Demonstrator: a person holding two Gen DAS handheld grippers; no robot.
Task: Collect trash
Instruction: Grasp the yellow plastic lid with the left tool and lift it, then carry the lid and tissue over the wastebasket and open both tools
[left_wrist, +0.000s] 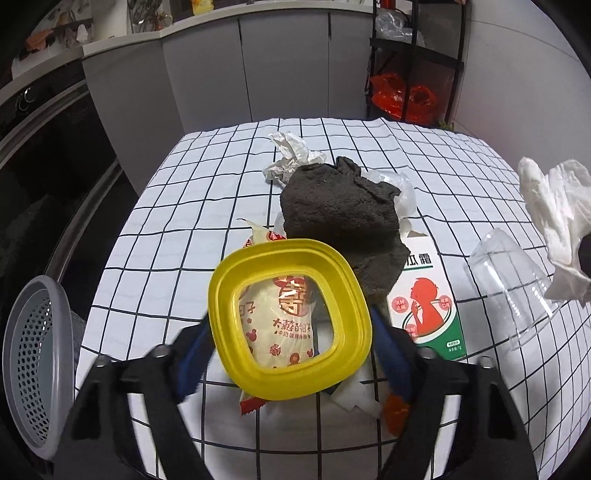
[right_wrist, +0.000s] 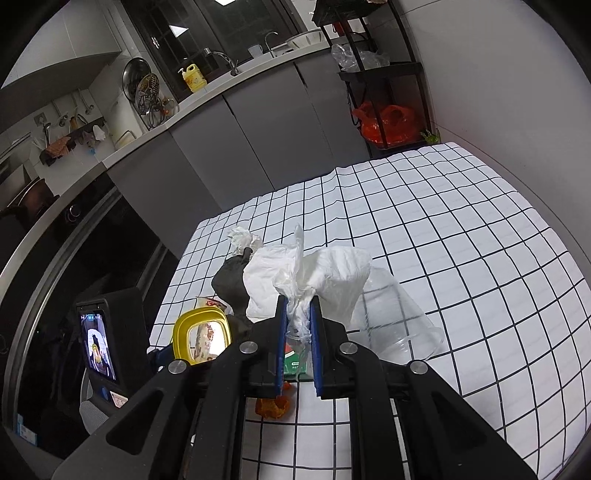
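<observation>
My left gripper (left_wrist: 290, 326) is shut on a yellow square lid (left_wrist: 221, 295) with a clear window, its blue pads (left_wrist: 388, 343) pressing both sides. The lid is tilted above a cream snack bag (left_wrist: 258, 236) on the checked tablecloth (left_wrist: 184, 206). My right gripper (right_wrist: 298, 306) is shut on a crumpled white plastic bag (right_wrist: 325, 273), held above the table; the same bag (left_wrist: 554, 229) shows at the right edge of the left wrist view. Beyond the lid lie a dark grey cloth (left_wrist: 343, 218) and crumpled white paper (left_wrist: 288, 155).
A green and white carton (left_wrist: 428, 306) lies right of the lid, a clear plastic cup (left_wrist: 517, 284) on its side further right. An orange scrap (left_wrist: 397, 410) sits near the front edge. A grey perforated bin (left_wrist: 33, 369) stands off the table's left side. Cabinets and a black rack stand behind.
</observation>
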